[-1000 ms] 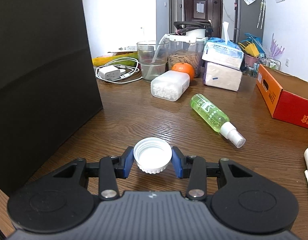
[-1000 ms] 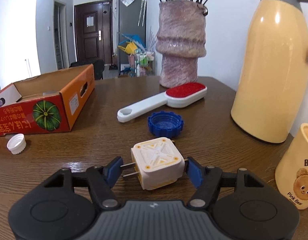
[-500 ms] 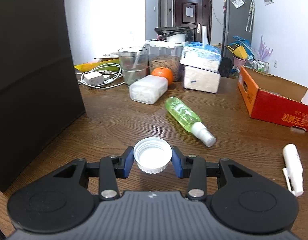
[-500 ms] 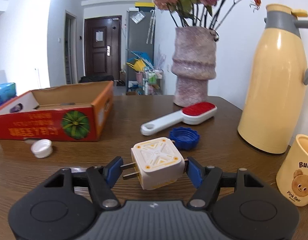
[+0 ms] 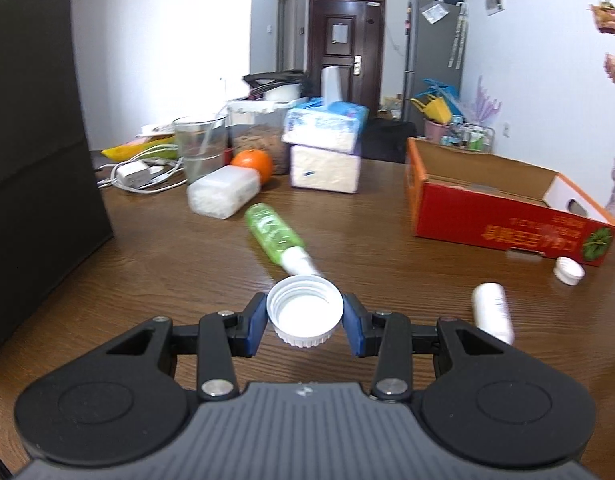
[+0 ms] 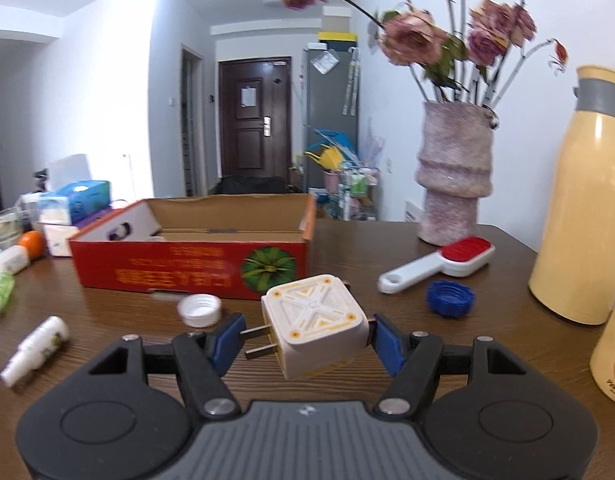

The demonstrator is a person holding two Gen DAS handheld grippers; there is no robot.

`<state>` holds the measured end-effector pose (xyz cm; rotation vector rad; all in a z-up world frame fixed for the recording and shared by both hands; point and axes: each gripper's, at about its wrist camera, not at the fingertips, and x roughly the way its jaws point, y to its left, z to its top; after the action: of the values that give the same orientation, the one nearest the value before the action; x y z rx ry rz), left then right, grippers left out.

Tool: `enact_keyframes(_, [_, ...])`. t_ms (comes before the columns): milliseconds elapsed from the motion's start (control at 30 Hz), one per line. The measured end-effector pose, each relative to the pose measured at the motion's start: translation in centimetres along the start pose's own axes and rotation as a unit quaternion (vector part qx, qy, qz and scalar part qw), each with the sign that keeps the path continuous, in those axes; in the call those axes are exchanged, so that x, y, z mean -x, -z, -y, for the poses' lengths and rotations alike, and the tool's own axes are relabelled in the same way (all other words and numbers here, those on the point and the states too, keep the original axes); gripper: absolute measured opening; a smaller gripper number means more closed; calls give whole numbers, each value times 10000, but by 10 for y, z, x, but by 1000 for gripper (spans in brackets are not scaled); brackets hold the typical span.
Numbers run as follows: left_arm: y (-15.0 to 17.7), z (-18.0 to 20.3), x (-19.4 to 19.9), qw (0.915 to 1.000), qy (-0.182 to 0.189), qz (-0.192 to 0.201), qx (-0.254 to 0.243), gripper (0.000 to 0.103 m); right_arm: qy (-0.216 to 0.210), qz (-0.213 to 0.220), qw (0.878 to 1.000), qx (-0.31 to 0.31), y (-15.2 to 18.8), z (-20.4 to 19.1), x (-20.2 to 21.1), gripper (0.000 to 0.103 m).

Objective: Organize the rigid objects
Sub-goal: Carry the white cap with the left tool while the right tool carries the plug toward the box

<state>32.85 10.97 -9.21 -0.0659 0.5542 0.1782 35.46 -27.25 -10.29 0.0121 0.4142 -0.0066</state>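
Three bottle caps (image 6: pixel 199 309), two spray bottles (image 6: pixel 35 350), one cardboard box (image 6: pixel 195 258).

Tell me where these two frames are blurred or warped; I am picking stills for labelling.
Left wrist view: the held white cap is sharp, the green bottle and table are smeared. Right wrist view: the plug is crisp, the flowers are soft, and the fisheye bends the walls.

Open tabletop (image 5: pixel 179 264) is found left of the green spray bottle (image 5: pixel 273 236). Passage at far left is blocked by the black panel (image 5: pixel 35 160). At right, the route is narrowed by the orange box (image 5: pixel 503 216), white bottle (image 5: pixel 492 312) and small cap (image 5: pixel 569 271).
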Motion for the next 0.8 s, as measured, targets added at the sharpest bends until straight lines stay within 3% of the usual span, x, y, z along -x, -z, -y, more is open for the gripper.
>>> enact_keyframes(367, [-17,49,20,9986,402,221,-258,41,-529,174,9983,173,-6,-49,20,68])
enact_keyframes(800, [-44,98,23,9959,734,418,-337,41,-738,432,9963,118,-30,-78,27,68])
